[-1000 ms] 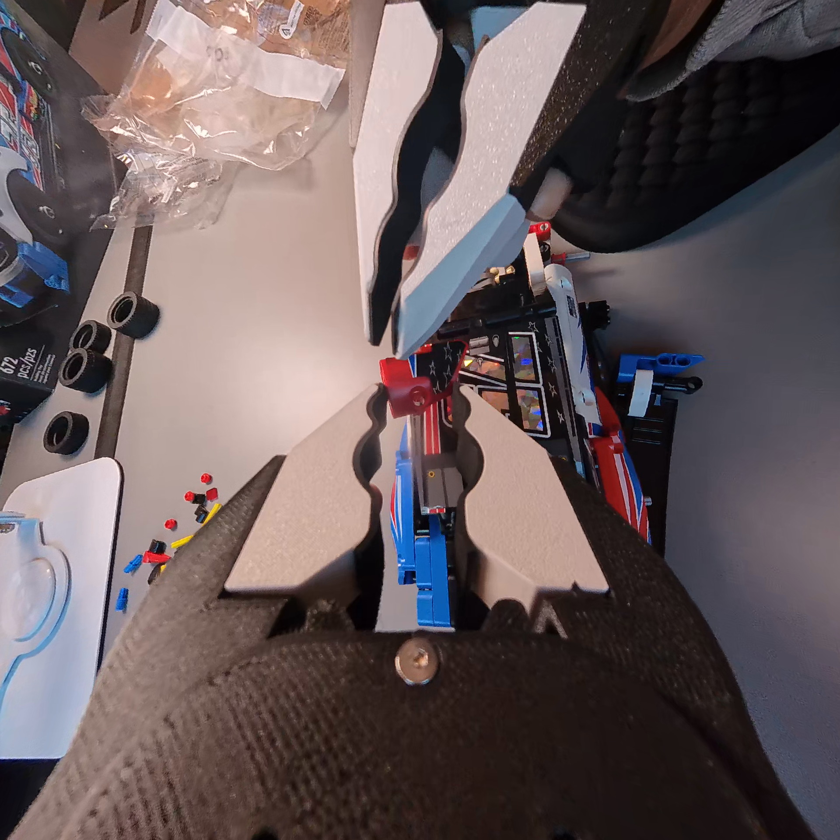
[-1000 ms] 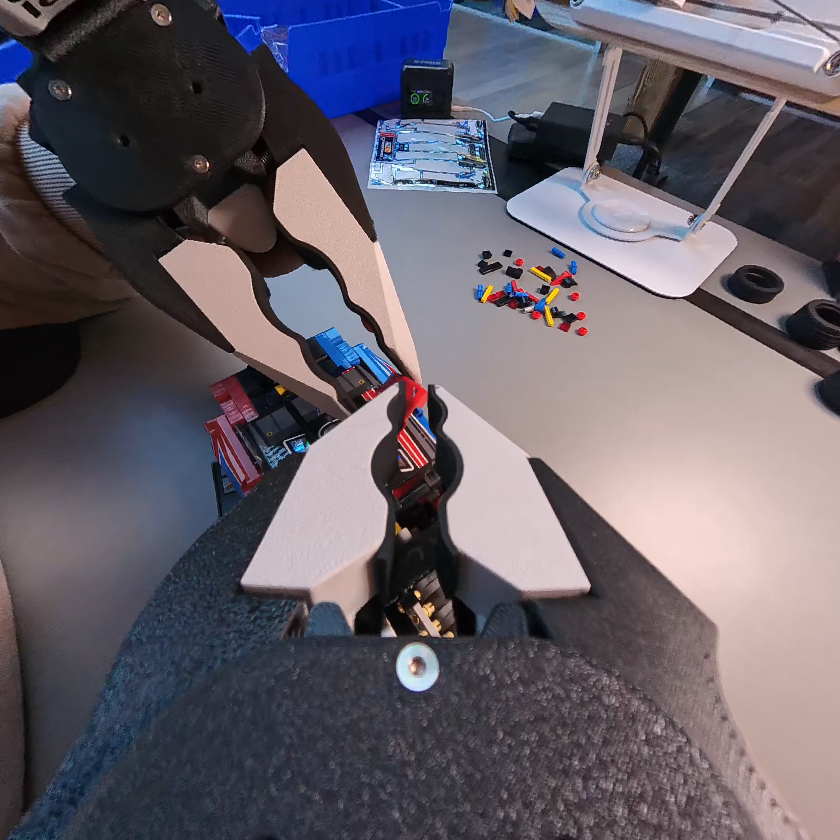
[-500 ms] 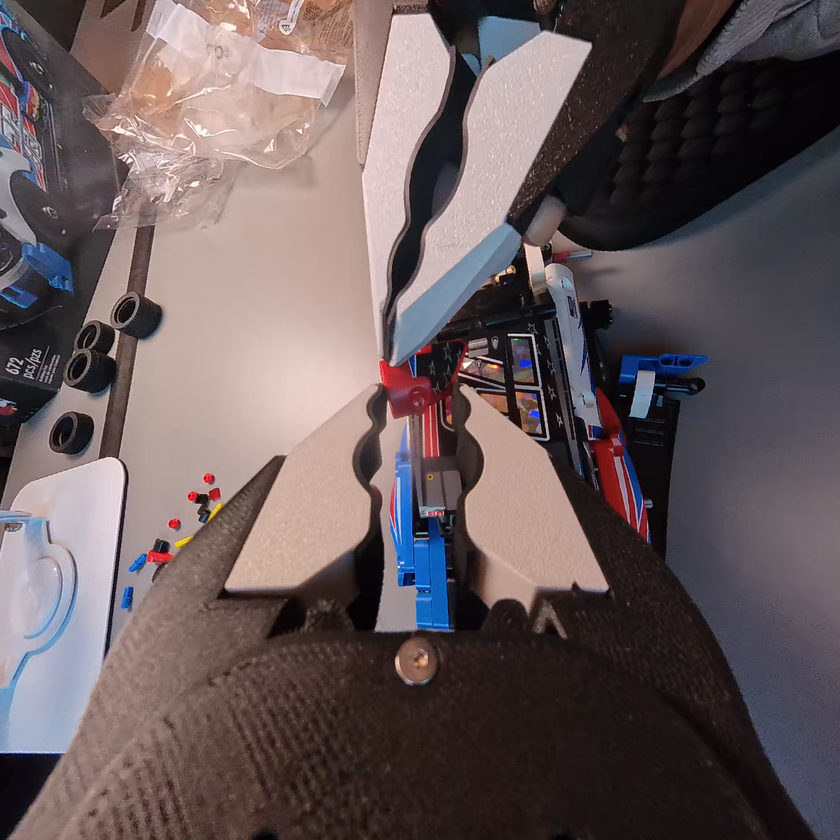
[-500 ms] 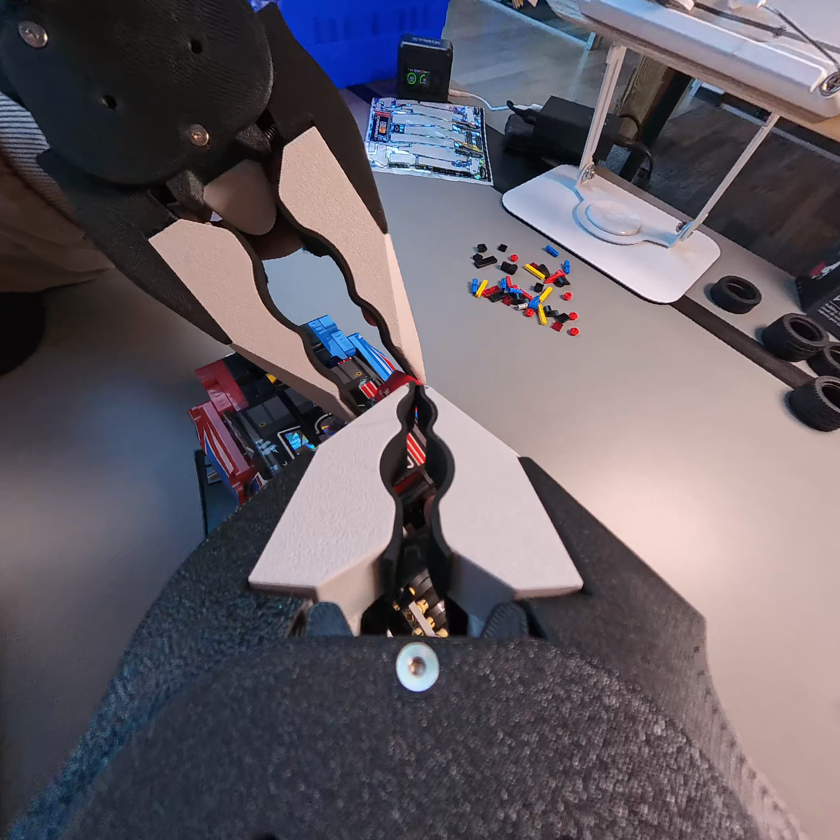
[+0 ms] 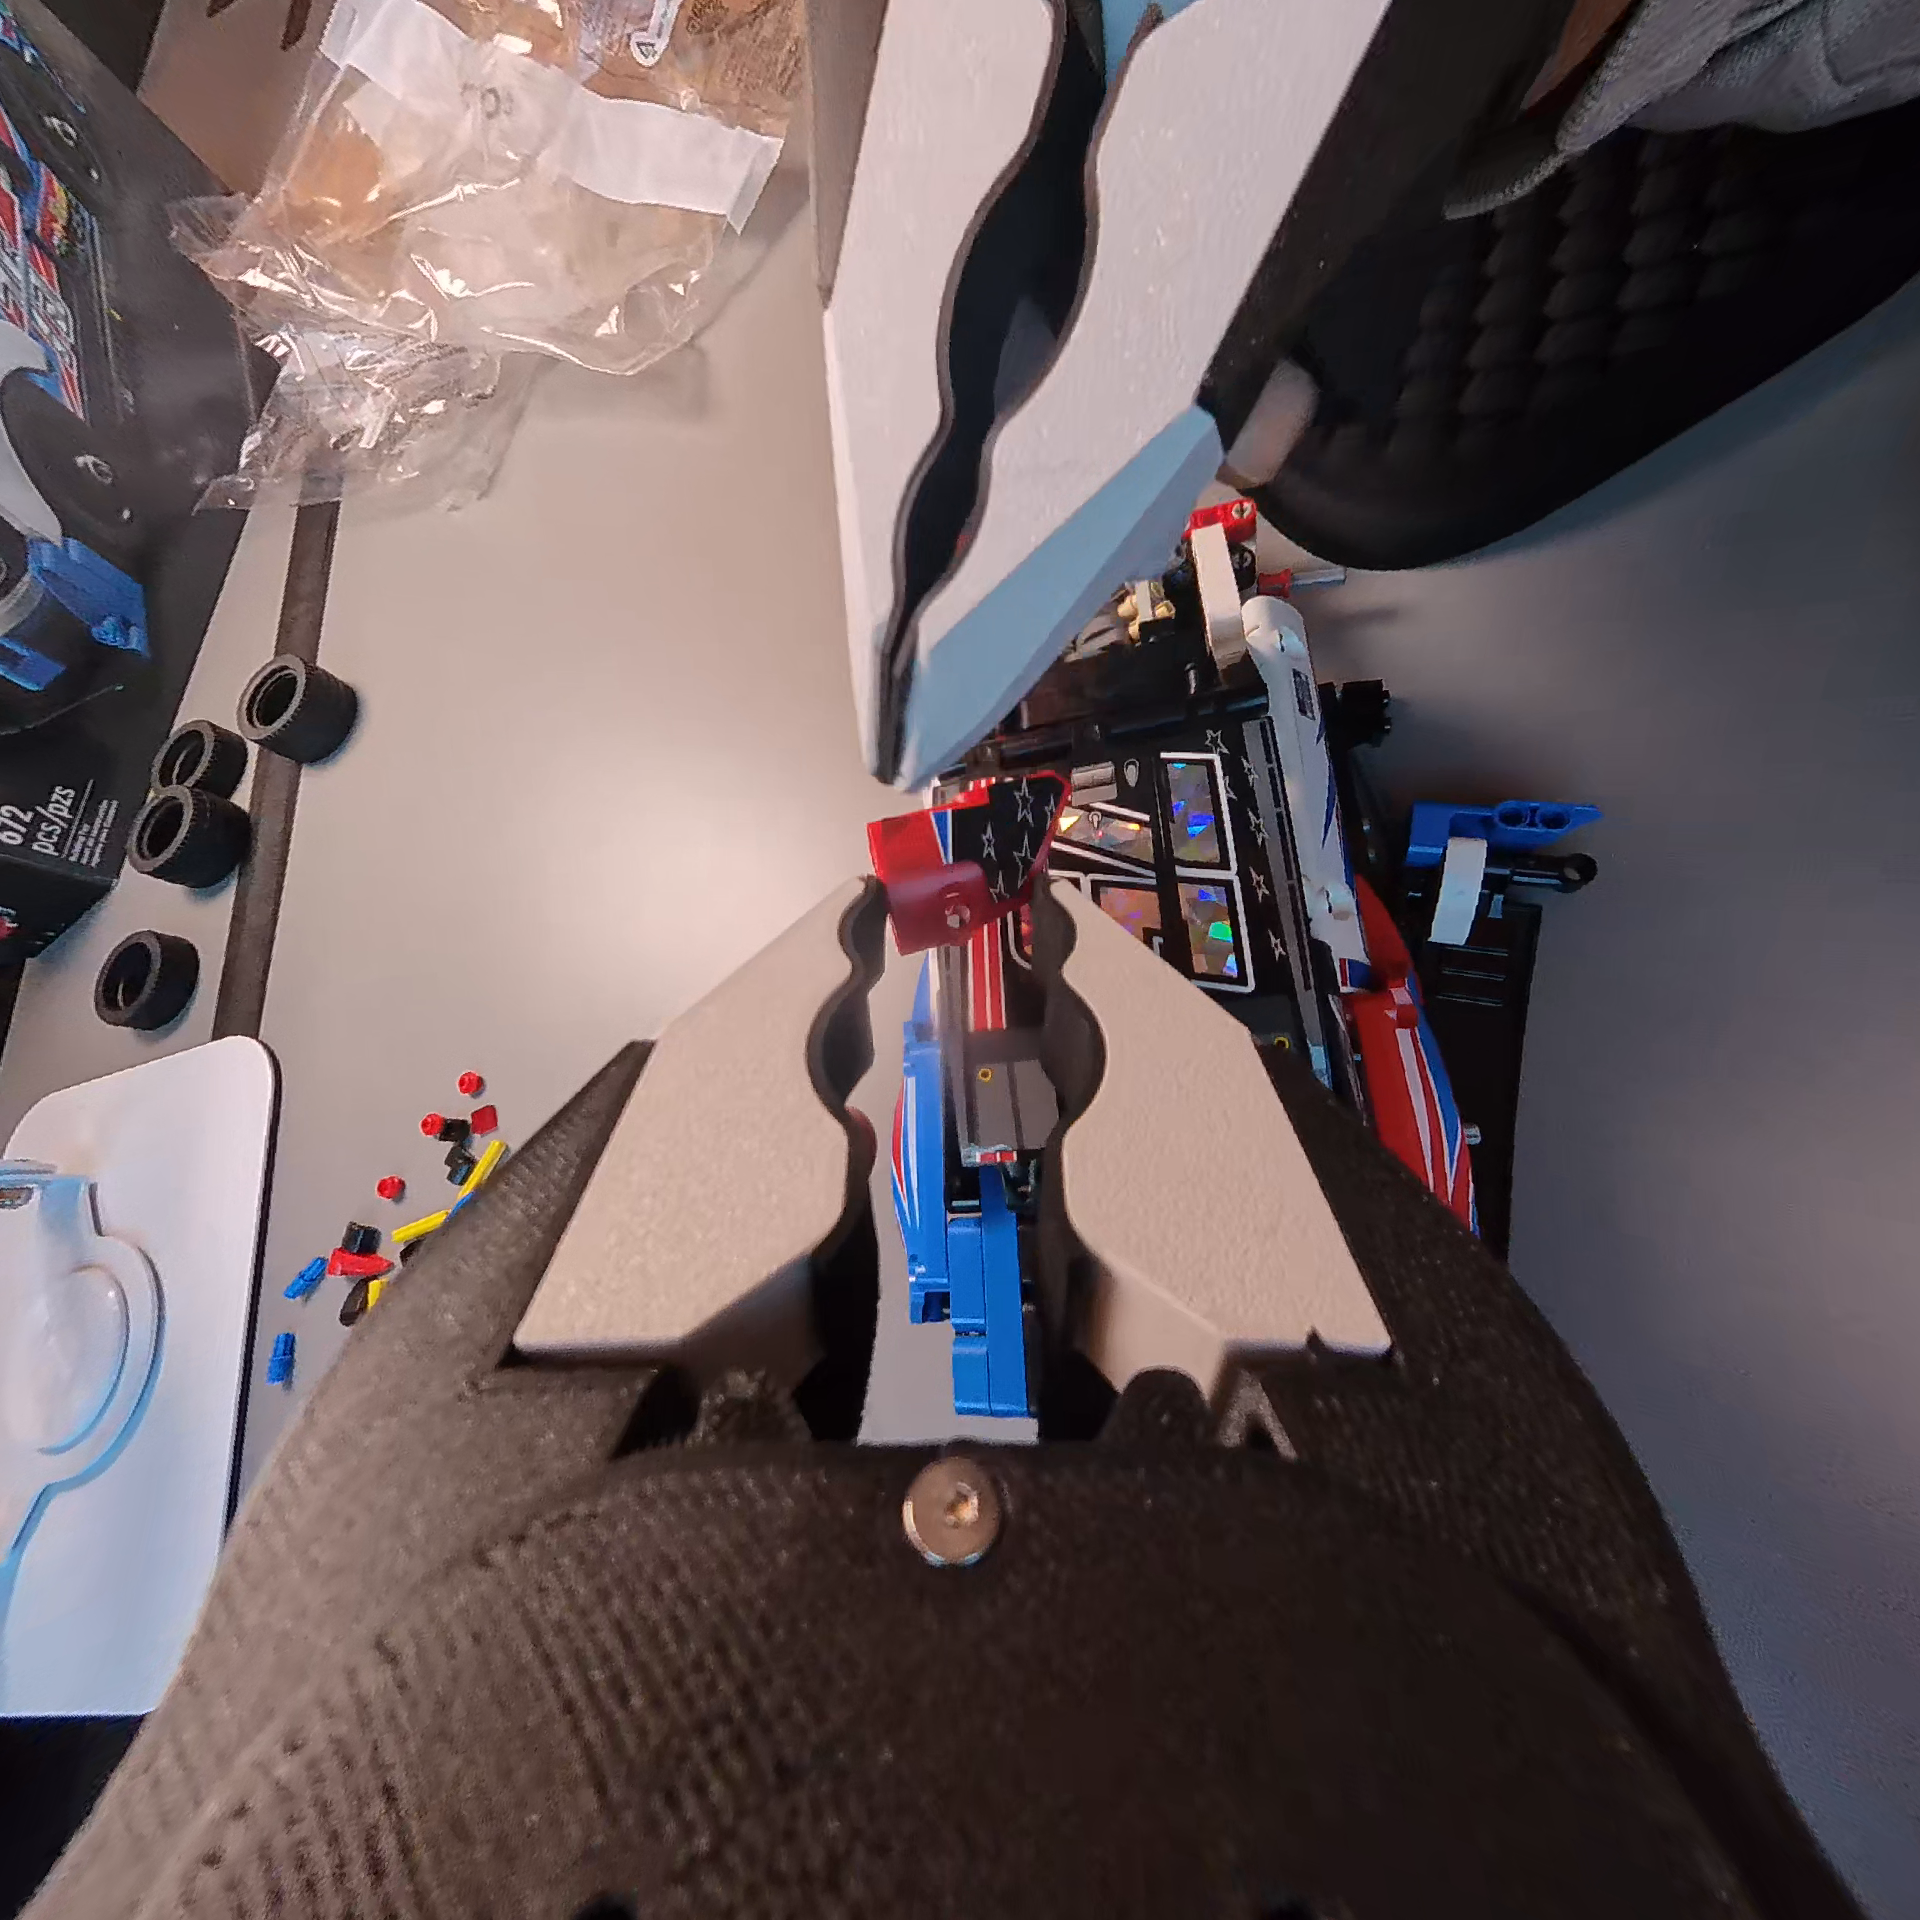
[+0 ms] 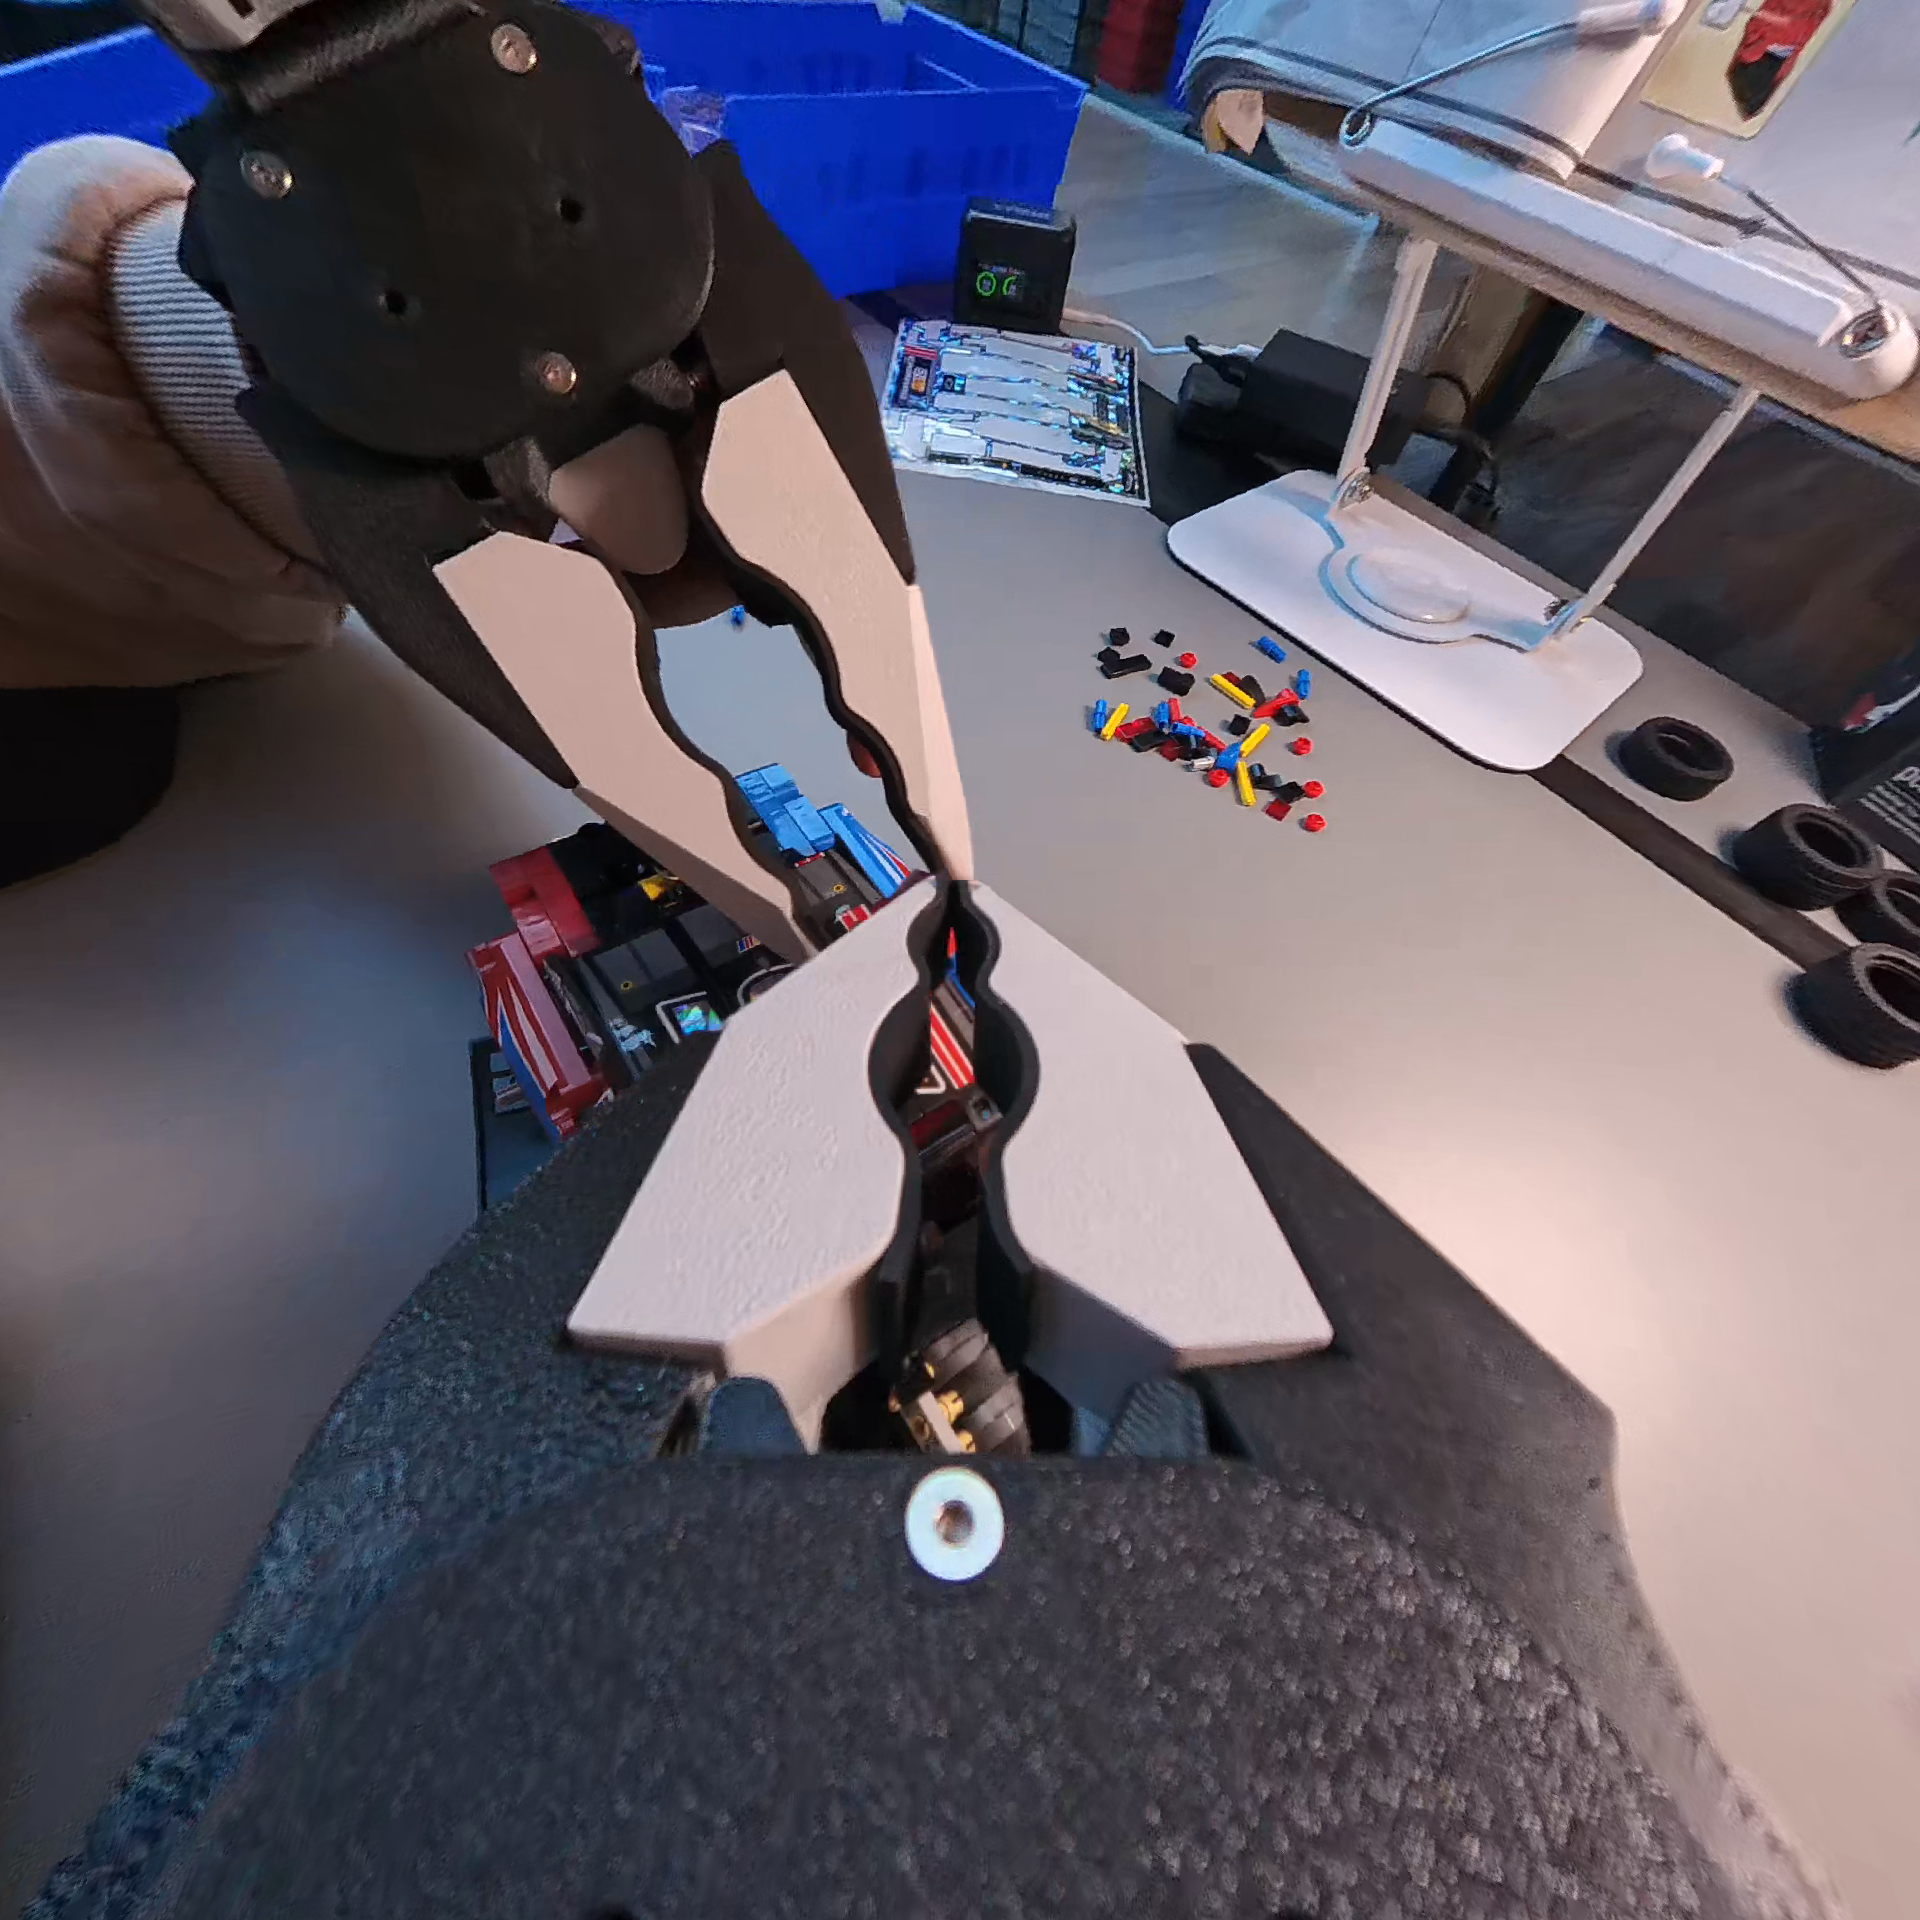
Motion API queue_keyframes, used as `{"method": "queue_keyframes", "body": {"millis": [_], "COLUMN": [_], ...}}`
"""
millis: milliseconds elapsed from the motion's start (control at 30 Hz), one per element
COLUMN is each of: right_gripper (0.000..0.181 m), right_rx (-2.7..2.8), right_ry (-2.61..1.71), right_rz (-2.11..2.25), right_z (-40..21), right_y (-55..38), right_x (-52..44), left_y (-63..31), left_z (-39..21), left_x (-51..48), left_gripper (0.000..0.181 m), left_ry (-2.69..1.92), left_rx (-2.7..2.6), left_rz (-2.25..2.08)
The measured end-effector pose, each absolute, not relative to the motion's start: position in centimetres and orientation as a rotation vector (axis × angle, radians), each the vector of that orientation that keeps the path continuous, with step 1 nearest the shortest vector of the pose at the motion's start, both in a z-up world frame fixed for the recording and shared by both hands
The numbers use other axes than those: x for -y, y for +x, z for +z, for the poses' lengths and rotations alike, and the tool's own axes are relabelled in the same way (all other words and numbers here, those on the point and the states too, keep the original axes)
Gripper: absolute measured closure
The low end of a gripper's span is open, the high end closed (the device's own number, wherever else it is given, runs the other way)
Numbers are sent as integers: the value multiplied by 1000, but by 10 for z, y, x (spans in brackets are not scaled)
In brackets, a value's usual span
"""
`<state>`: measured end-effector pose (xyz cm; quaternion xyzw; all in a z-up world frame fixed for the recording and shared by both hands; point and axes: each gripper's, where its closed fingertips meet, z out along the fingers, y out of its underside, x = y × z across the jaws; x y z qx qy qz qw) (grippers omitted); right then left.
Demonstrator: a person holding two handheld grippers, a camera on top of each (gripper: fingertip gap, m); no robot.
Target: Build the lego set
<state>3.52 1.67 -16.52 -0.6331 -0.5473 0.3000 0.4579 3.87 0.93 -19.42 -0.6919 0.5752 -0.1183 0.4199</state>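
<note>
A partly built lego car, black with red, white and blue panels, lies on the grey table; it also shows in the right wrist view. My left gripper straddles its near edge, its fingers closed against a red piece and the starred panel beside it. From the right wrist view the left gripper reaches down from the upper left. My right gripper is shut, tips together with nothing seen in them. In the left wrist view the right gripper points down just above the red piece.
Small loose pieces lie beside a white lamp base. Several black tyres sit by the set's box. Empty plastic bags lie at the back. A blue sub-assembly sits beside the car. A blue bin stands behind. Only a small space, under 4 cm, lies between the two pairs of fingers.
My right gripper's jaws have closed from a small gap to shut. Its tips dipped to the red piece, then drew slightly back. The left gripper kept its hold on the car.
</note>
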Motion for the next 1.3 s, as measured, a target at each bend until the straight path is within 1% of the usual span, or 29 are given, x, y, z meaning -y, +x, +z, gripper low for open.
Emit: {"method": "queue_keyframes", "body": {"millis": [67,333,500,933,1133,1167,1200,1300], "right_gripper": [173,181,181,181,181,171,169,172], "right_rx": [1344,1332,1377,1488,1370,1374,1372,1371], "right_ry": [-1585,-1625,-1579,-1505,-1524,-1528,-1542,-1559], "right_rz": [719,685,610,731,725,722,721,703], "right_z": [-168,-176,-178,-176,-164,-165,-166,-171], "right_y": [35,32,32,33,37,36,35,32], "right_x": [-20,-22,-21,-1,-16,-16,-16,-17], "left_y": [39,39,39,38,38,38,38,39], "left_z": [-194,-194,-196,-197,-193,-193,-193,-190], "left_x": [-10,-11,-10,-9,-7,-8,-8,-8], "left_gripper": [155,155,155,155,155,155,155,155], "left_ry": [-1731,-1730,-1738,-1758,-1744,-1743,-1741,-1735], "left_rx": [-1442,-1438,-1443,-1452,-1451,-1451,-1449,-1442], "left_rz": [-290,-269,-274,-309,-310,-304,-303,-299]}}
